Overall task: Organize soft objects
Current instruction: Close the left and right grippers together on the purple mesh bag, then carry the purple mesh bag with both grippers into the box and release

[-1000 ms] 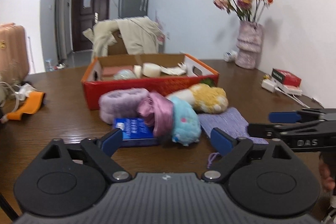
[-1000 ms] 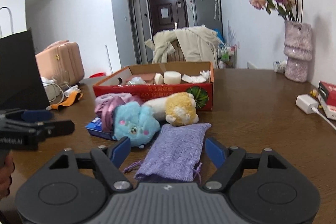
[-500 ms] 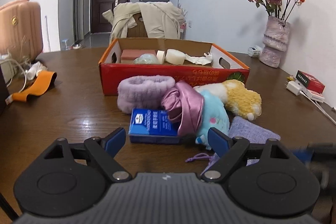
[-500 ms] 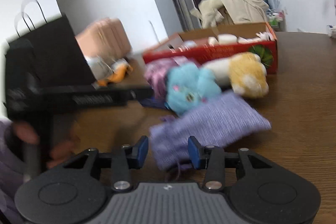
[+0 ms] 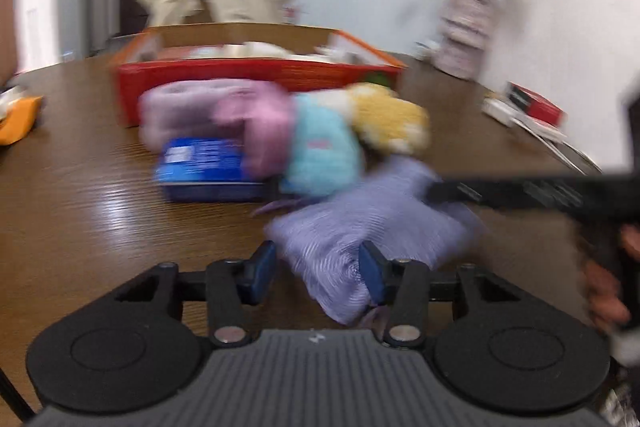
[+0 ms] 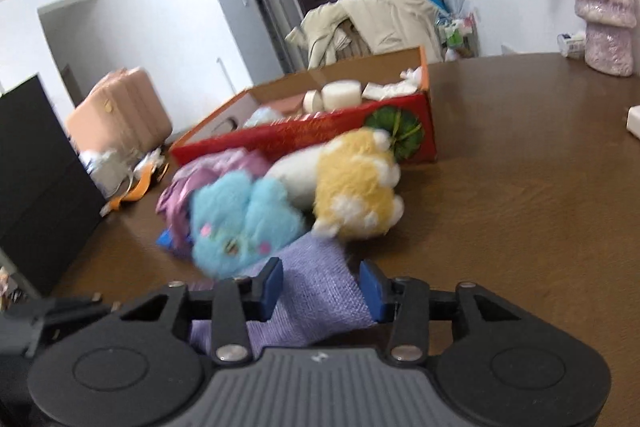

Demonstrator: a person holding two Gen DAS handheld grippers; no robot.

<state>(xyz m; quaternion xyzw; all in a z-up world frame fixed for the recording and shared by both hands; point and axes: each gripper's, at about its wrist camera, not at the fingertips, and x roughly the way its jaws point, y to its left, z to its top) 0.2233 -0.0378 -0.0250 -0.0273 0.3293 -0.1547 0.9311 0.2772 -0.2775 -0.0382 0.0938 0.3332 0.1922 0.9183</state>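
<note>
Purple knitted pouch (image 6: 316,291) is lying on the brown tabletop (image 6: 520,227), right in front of the pile of soft toys. Both tools are reaching onto it. The right tool (image 6: 320,287) is sitting with one blue pad on each side of the cloth, and the cloth is filling the gap and bunching up, so it is pinching the pouch. The left tool (image 5: 318,273) has just been closing. Its right pad is pushing into a corner of the pouch (image 5: 360,235), but its left pad (image 5: 260,271) is sitting just beside the cloth, so it is not squeezing it yet. This view is blurry.

Behind the pouch, a blue fluffy toy (image 6: 240,223) is touching its far edge. A yellow and white plush (image 6: 356,195) is lying next to the blue one. A pink shiny scrunchie (image 5: 264,131) and a blue packet (image 5: 208,171) are on the left. A red cardboard box (image 6: 320,135) is standing behind them all.
</note>
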